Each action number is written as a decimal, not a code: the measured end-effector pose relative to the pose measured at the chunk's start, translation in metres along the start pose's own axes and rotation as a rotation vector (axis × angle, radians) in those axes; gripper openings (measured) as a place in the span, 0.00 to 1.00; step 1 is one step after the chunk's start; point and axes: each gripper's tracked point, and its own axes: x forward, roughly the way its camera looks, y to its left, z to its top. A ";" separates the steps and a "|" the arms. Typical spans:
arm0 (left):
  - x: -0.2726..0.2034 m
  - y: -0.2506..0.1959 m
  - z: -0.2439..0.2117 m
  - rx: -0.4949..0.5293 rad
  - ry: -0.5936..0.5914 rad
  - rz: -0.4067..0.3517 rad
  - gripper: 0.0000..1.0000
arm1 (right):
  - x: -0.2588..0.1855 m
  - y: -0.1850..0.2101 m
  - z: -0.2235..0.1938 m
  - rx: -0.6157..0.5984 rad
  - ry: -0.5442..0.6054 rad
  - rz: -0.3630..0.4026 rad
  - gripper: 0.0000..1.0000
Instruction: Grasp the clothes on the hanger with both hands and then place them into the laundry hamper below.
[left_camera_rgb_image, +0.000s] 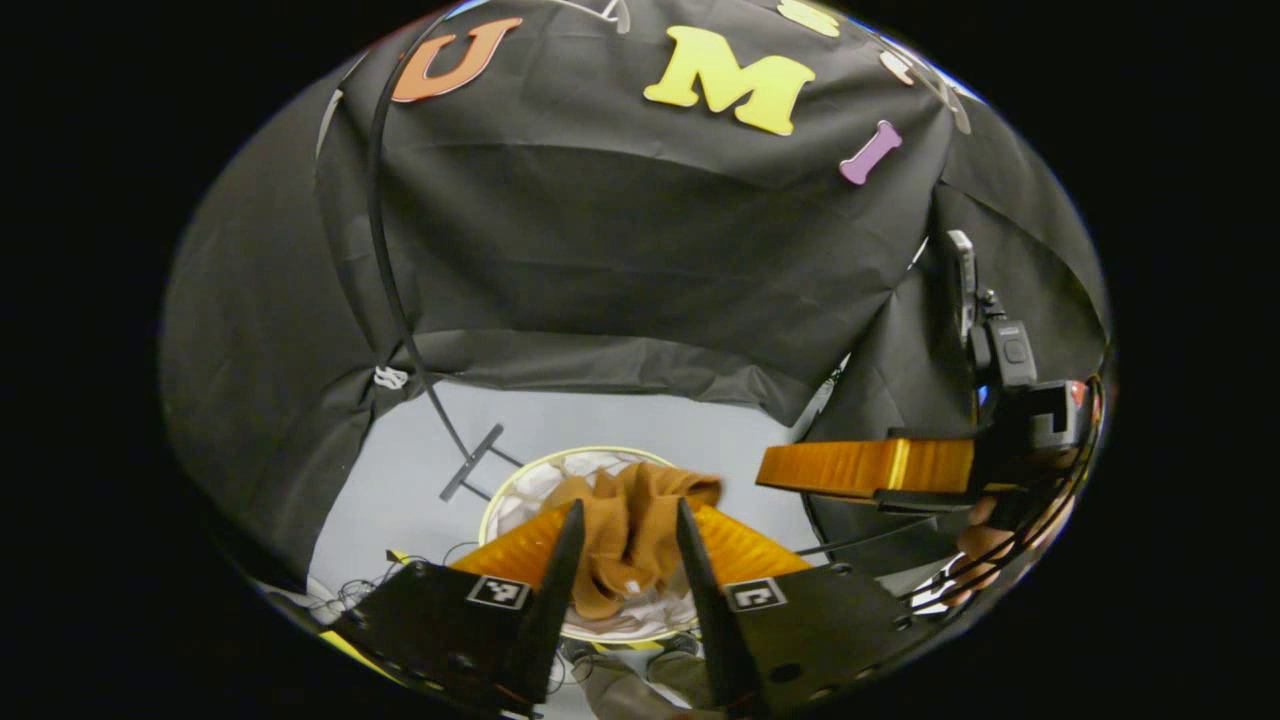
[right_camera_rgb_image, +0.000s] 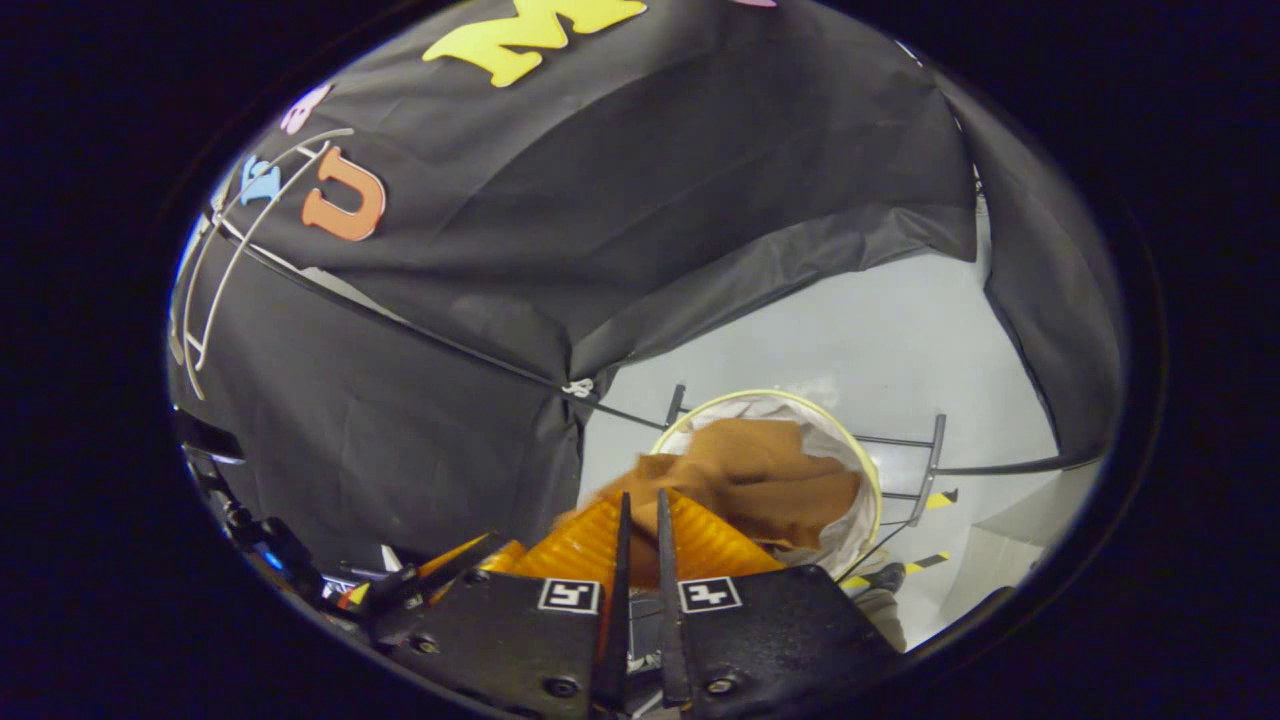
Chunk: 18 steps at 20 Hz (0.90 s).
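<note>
Brown garment (left_camera_rgb_image: 625, 535) lies bunched in hamper (right_camera_rgb_image: 868, 470), lower centre. Left gripper (left_camera_rgb_image: 628, 530) wide open, empty. Right gripper (right_camera_rgb_image: 640, 520) nearly closed, prob. pinching a fold, unclear. Risk: lifting away w/o release drags cloth back over rim.

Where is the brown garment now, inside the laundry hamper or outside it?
Mostly inside. The brown garment lies crumpled within the hamper rim in both views; one corner reaches over the rim toward the grippers.

rust-brown clothes (right_camera_rgb_image: 760, 480), white mesh hamper (right_camera_rgb_image: 868, 520), yellow rim.
</note>
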 end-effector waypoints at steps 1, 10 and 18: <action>0.000 0.002 -0.002 -0.008 0.011 0.009 0.58 | -0.002 -0.014 0.005 -0.029 -0.008 -0.040 0.27; -0.014 0.014 -0.006 -0.036 0.055 0.091 0.97 | -0.044 -0.069 0.024 -0.241 -0.091 -0.301 0.66; -0.049 0.002 0.018 0.037 -0.037 0.135 0.97 | -0.115 -0.050 0.055 -0.447 -0.297 -0.337 0.75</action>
